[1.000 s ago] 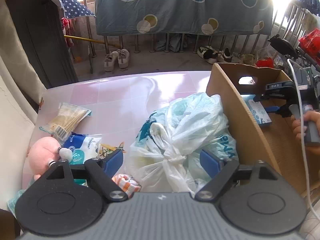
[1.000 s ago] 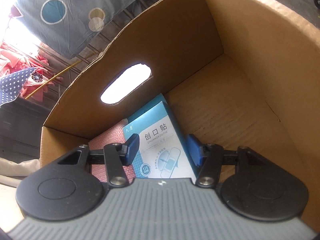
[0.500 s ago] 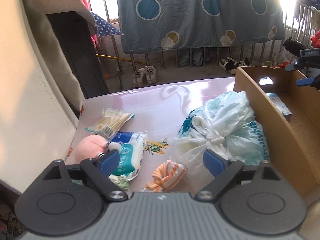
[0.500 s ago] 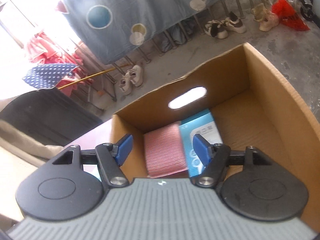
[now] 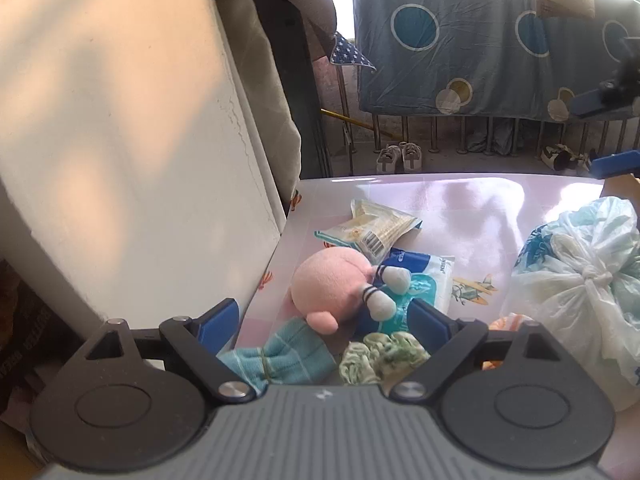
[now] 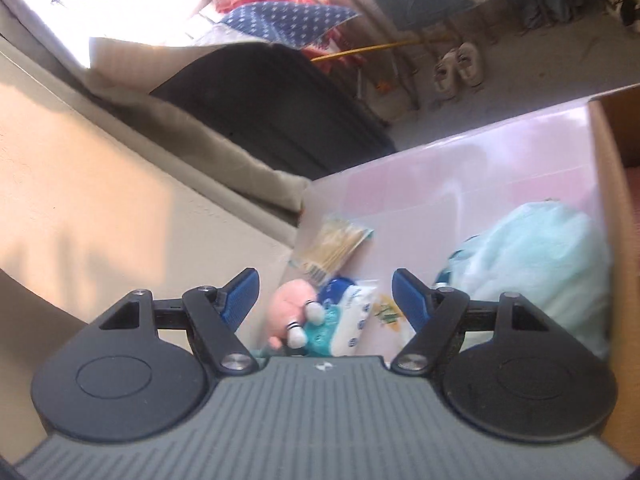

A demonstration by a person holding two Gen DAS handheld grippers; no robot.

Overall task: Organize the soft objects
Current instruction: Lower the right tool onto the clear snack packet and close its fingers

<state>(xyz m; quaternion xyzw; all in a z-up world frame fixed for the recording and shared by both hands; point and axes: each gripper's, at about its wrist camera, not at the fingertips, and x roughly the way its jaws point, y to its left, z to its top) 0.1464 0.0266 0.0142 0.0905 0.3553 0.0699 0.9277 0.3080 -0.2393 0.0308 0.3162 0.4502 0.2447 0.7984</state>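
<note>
Okay, left wrist view: my left gripper (image 5: 324,320) has its jaws spread wide and gripping nothing, hanging above the pink tabletop (image 5: 460,204). Between the blue fingers (image 5: 220,320) I see the pink plush toy (image 5: 332,280) lying on a blue-and-white wipes pack (image 5: 424,276). A snack packet (image 5: 376,228) sits just behind them. Closest to the camera lie a teal cloth (image 5: 280,364) and a green scrunchie (image 5: 380,360). A knotted plastic bag (image 5: 580,280) bulges at the right. The other gripper's blue pads (image 5: 612,164) poke in at the right edge.

Right wrist view, blurry: my right gripper (image 6: 324,296) has its jaws opening with nothing between them, up above the tabletop. Below it are the plush toy and wipes pack, the snack packet behind them, the plastic bag to the right, touching the cardboard box (image 6: 608,200) wall.
</note>
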